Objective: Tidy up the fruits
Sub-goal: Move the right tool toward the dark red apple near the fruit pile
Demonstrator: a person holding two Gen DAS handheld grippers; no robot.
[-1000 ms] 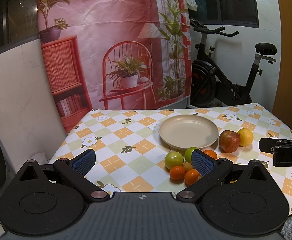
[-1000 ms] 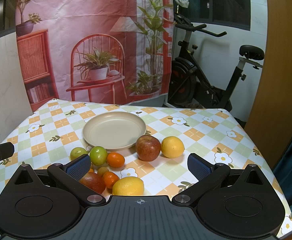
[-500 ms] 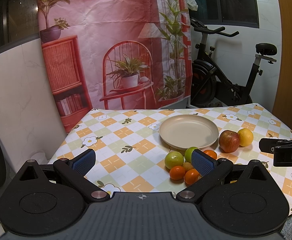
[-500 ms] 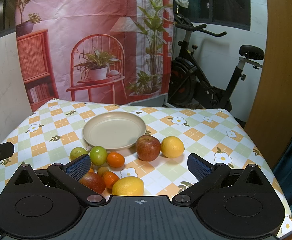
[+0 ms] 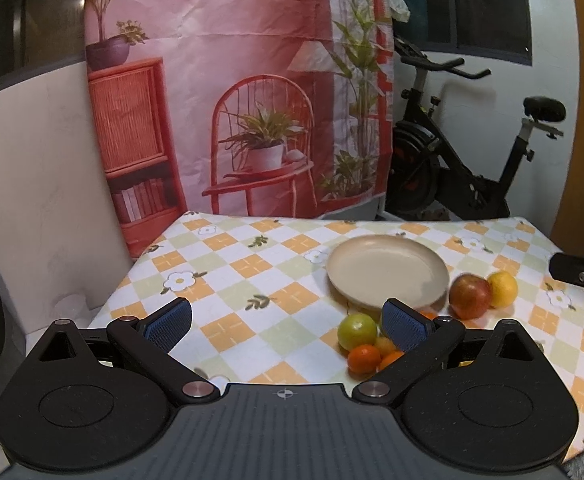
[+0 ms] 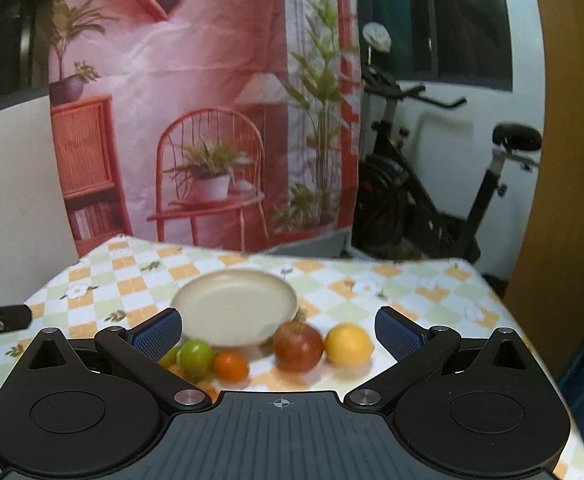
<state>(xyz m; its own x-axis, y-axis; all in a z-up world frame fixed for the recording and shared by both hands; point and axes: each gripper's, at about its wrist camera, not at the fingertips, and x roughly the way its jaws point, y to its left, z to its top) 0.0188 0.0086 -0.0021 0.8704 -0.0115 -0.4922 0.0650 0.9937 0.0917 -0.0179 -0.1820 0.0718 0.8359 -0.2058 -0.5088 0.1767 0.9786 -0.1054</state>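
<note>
Two grippers with jaws spread wide, holding nothing, above a table with fruits and a plate.

The left gripper (image 5: 288,322) and the right gripper (image 6: 278,330) both hang over the checkered tablecloth (image 5: 252,268). The beige plate (image 6: 234,306) has nothing on it. Just in front of it lie a red apple (image 6: 297,346) touching a yellow orange (image 6: 348,344), and to the left a green fruit (image 6: 195,356) beside a small orange mandarin (image 6: 231,366). The right wrist view is blurred.
</note>
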